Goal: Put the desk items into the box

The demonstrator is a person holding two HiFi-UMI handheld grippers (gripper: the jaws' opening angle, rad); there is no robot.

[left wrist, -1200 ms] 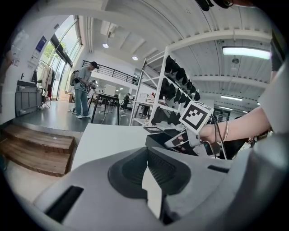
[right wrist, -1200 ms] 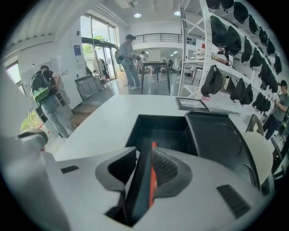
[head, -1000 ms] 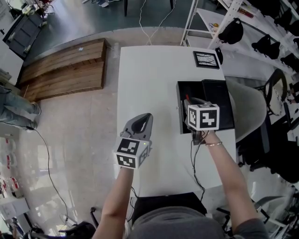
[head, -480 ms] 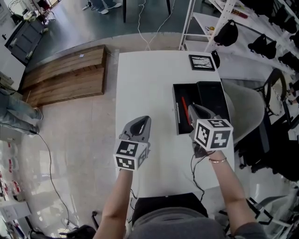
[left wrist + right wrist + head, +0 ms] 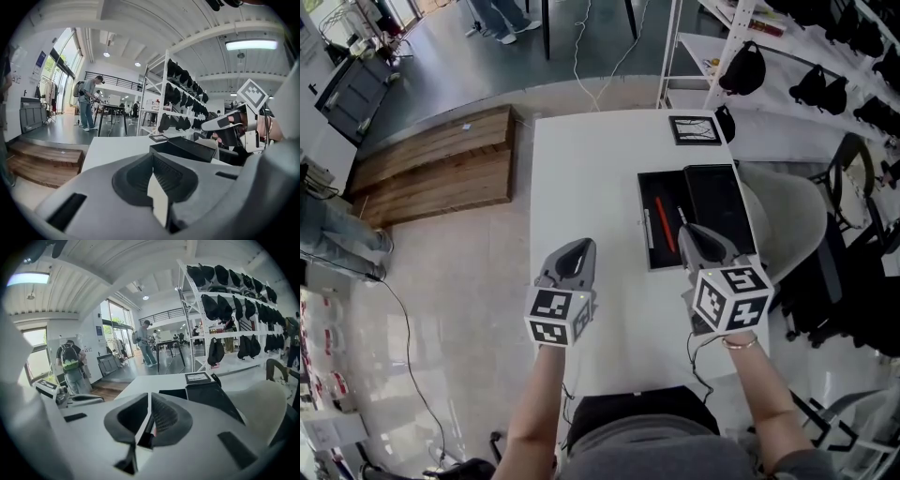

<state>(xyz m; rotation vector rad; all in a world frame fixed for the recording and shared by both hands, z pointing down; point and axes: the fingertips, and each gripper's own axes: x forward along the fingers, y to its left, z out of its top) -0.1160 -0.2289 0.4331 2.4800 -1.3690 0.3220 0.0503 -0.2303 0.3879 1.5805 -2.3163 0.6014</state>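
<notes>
An open black box (image 5: 673, 187) lies on the white table (image 5: 591, 178) at its right side, with its lid (image 5: 717, 202) beside it. In the box lie a red pen (image 5: 663, 225) and a grey pen (image 5: 649, 230). My right gripper (image 5: 686, 231) hovers at the box's near edge. Its jaws are closing, almost together, with nothing between them. My left gripper (image 5: 582, 246) is shut and empty over the table's middle, left of the box. A small framed picture (image 5: 694, 129) stands on the table beyond the box. In the left gripper view the box (image 5: 187, 149) is ahead on the right.
A black object (image 5: 725, 122) sits at the far right table corner. A grey chair (image 5: 797, 220) stands against the table's right edge. Shelves with black bags (image 5: 825, 84) line the right. A low wooden platform (image 5: 431, 155) is on the floor to the left.
My right gripper has pulled back from over the box toward me and its jaws have closed. The red pen now lies uncovered in the box. The left gripper has barely moved.
</notes>
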